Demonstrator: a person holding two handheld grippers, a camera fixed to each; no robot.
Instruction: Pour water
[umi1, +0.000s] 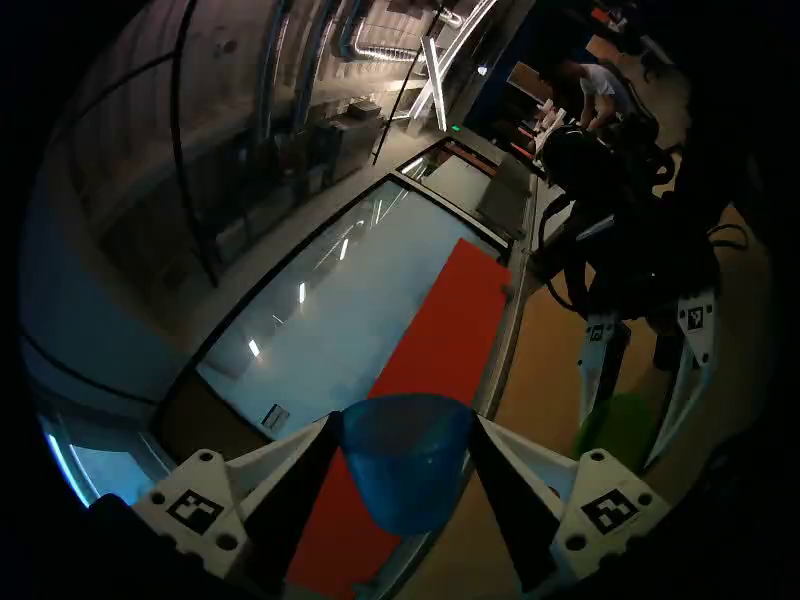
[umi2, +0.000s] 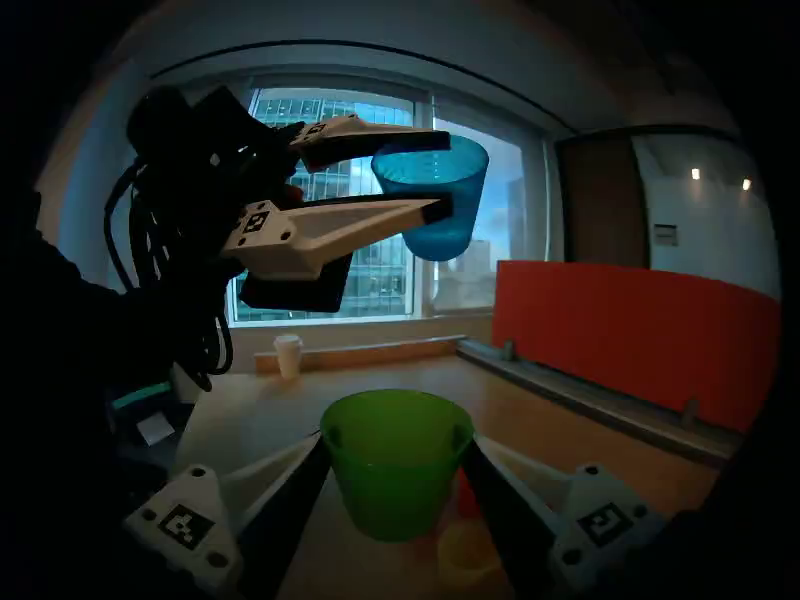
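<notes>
Two cups: a translucent blue plastic cup (umi1: 405, 475) and a translucent green plastic cup (umi2: 395, 475), each gripped and held in the air, well apart.
Blue cup: in the right gripper view it (umi2: 432, 195) sits high at far left before the window (umi2: 340, 200), mouth up and close to upright.
Green cup: low and near over the wooden table (umi2: 540, 420); in the left gripper view it (umi1: 620, 430) shows at the right.
Water: cannot tell whether either cup holds any.
Left gripper (umi1: 405, 430): both fingers press the blue cup's sides, spread about the cup's width.
Right gripper (umi2: 396, 445): both fingers clamp the green cup's sides just below its rim.
Surroundings: a red upright panel (umi2: 640, 330) along the table's right edge; a white paper cup (umi2: 288, 355) far off by the window sill.
</notes>
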